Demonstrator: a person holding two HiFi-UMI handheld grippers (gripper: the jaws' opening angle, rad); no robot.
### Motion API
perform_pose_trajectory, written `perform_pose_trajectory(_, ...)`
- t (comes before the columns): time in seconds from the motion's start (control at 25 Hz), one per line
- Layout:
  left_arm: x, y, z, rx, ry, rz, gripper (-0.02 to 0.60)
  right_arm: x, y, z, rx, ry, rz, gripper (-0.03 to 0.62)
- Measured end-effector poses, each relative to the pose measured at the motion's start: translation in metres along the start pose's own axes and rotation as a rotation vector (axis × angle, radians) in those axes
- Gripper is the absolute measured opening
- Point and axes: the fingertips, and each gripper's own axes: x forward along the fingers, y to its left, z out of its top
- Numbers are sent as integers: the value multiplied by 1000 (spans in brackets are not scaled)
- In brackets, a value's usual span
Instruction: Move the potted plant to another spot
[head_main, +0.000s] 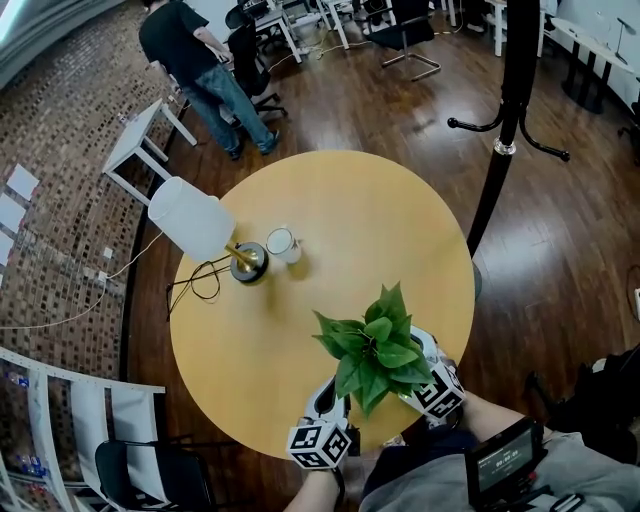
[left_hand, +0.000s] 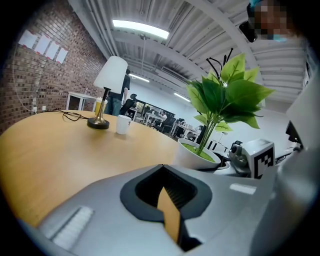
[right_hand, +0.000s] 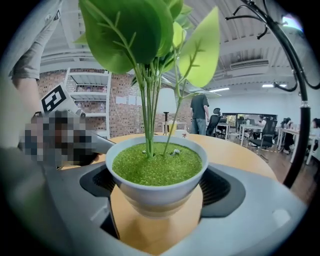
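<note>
1. Head view: I see the potted plant (head_main: 378, 345) near the edge of the round counter (head_main: 300, 190) closest to me. It sits between my left gripper (head_main: 333, 392) and my right gripper (head_main: 427, 356), and its leaves cover the right gripper's tips. A lamp (head_main: 195, 218) and a white cup (head_main: 282, 243) stand side by side toward the far left, well apart from the plant.
2. Left gripper view: my left gripper's jaws sit almost pressed together. Only a thin sliver of counter shows between them, and nothing is held. The plant's white pot (left_hand: 196, 156) is just to the right.
3. Right gripper view: my right gripper is spread wide and pinches the pot, with a pad against each side of its wall. I cannot tell whether the base touches the counter.
</note>
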Motion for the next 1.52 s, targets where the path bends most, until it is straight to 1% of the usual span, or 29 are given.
perform_pose_trajectory(0.24,-10,-17,47,19,-47,-36,-5,-17,-15,57,-18,-3,-36,517)
perform_pose_trajectory(0.36,-25,-37,71,32,-67,-47,-5,-37,-20,86,-16,-3,-50,517)
perform_pose_trajectory(0.48,-38,-57,90,39,-80,-57,-5,-56,-23,112,-13,-10,-59,517)
perform_pose_trajectory(0.64,-43,-65,108,61,-114,-74,-5,-63,-26,137,-36,-32,-67,517)
perform_pose_trajectory(0.84,-53,-81,121,81,-145,-83,-5,-76,-20,153,-62,-45,-57,517)
perform_pose_trajectory(1.0,-56,-87,126,86,-162,-80,-5,-80,-15,157,-80,-46,-41,517)
perform_pose_trajectory(1.28,-60,-79,123,76,-184,-40,-5,-75,-10,147,-74,-42,-11,517)
perform_pose_trajectory(1.52,-64,-75,130,69,-203,-13,-5,-70,-6,148,-82,-37,14,517)
